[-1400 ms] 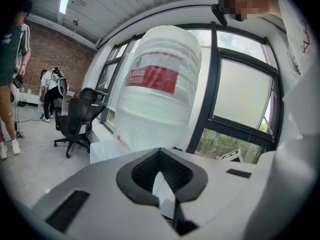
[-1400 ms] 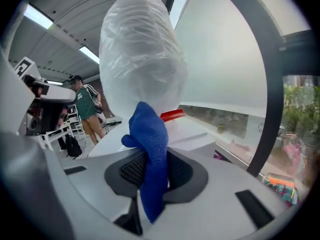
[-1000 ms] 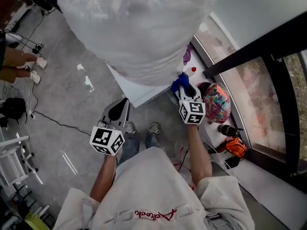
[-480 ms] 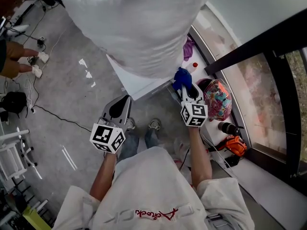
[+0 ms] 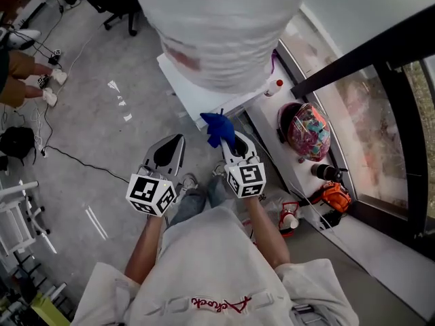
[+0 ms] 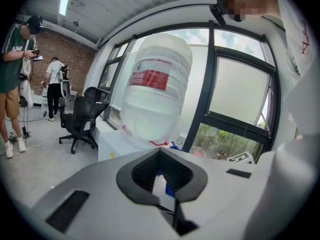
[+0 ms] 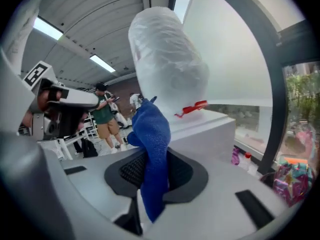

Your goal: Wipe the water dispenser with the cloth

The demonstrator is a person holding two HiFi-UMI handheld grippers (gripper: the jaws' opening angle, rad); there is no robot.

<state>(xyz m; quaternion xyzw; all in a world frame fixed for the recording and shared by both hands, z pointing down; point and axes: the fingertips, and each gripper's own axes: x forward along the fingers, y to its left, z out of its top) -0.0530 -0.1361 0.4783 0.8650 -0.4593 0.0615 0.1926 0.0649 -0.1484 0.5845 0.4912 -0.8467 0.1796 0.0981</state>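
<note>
Right gripper (image 7: pixel 150 184) pinched on the cloth (image 7: pixel 153 134): soft, light and floppy, its loose end standing free past my jaws. Dispenser (image 7: pixel 200 134) just ahead. Left gripper (image 6: pixel 162 181) closed, empty.

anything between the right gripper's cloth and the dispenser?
Nothing. The right gripper view shows only open air between the blue cloth, pinched in the right gripper, and the water dispenser. The head view agrees.
</note>
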